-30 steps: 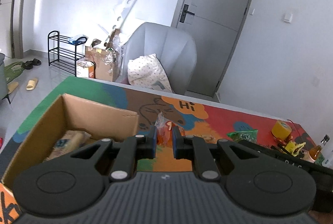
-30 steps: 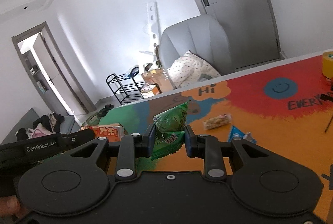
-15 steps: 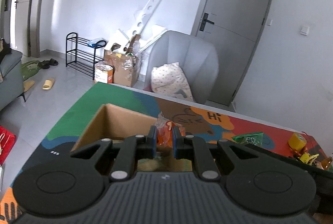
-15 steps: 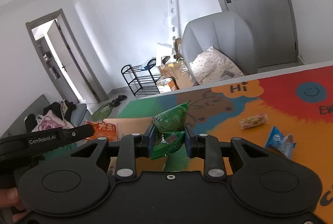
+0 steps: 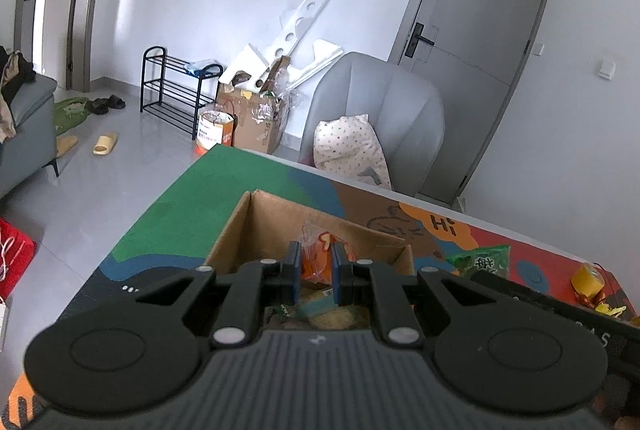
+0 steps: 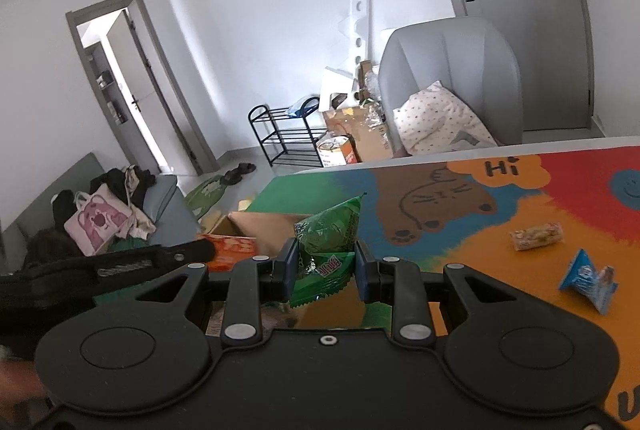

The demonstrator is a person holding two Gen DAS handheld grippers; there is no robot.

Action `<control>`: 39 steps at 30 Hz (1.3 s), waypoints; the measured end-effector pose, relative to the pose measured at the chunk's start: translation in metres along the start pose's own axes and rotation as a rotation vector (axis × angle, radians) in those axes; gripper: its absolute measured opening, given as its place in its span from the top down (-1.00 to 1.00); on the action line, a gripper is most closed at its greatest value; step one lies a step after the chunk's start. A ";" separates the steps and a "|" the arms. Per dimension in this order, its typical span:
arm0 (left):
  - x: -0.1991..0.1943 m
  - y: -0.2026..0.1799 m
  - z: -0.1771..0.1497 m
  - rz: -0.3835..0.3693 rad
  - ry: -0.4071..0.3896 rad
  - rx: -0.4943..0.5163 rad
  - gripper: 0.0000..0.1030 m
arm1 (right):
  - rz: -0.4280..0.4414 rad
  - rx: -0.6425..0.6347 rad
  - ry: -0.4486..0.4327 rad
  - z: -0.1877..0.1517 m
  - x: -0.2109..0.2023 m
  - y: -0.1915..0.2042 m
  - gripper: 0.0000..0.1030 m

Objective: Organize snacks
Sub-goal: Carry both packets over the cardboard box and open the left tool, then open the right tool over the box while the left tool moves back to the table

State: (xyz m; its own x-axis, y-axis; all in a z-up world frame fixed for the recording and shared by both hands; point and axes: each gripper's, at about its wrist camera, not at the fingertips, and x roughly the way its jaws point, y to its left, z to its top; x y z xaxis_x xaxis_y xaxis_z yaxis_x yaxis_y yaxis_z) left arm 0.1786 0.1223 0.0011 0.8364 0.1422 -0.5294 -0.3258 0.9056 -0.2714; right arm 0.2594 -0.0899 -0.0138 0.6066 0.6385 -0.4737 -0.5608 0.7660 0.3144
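Note:
An open cardboard box (image 5: 240,230) stands on the colourful table mat, with snack packs inside it. My left gripper (image 5: 314,270) hangs over the box, shut on an orange snack packet (image 5: 318,260). My right gripper (image 6: 324,270) is shut on a green snack bag (image 6: 330,234), just right of the box (image 6: 256,224). In the right wrist view the left gripper's black body (image 6: 120,266) holds the orange packet (image 6: 230,250) over the box. In the left wrist view the green bag (image 5: 482,262) shows right of the box.
On the mat to the right lie a beige snack bar (image 6: 536,236) and a blue snack packet (image 6: 588,276). A yellow tape roll (image 5: 586,278) and small items sit at the far right. Behind the table's far edge stands a grey armchair (image 5: 384,110).
Both grippers have carried their packets leftwards across the table. The left one went from beside the box to above its opening; the right one now has the box close ahead.

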 end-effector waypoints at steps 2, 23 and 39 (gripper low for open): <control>0.007 0.003 -0.001 -0.005 0.012 -0.008 0.73 | -0.002 -0.010 0.006 0.000 0.003 0.004 0.47; 0.001 0.024 -0.001 0.078 0.012 -0.051 -0.28 | 0.035 0.012 -0.015 0.002 0.015 0.013 -0.03; 0.006 -0.017 -0.012 0.022 0.039 0.016 -0.85 | -0.078 0.100 -0.046 -0.005 -0.020 -0.042 -1.00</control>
State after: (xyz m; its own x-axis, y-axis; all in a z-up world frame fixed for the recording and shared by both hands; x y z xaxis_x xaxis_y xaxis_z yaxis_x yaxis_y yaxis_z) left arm 0.1837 0.1027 -0.0065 0.8113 0.1463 -0.5661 -0.3363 0.9088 -0.2471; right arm 0.2682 -0.1352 -0.0217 0.6725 0.5776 -0.4627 -0.4535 0.8157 0.3592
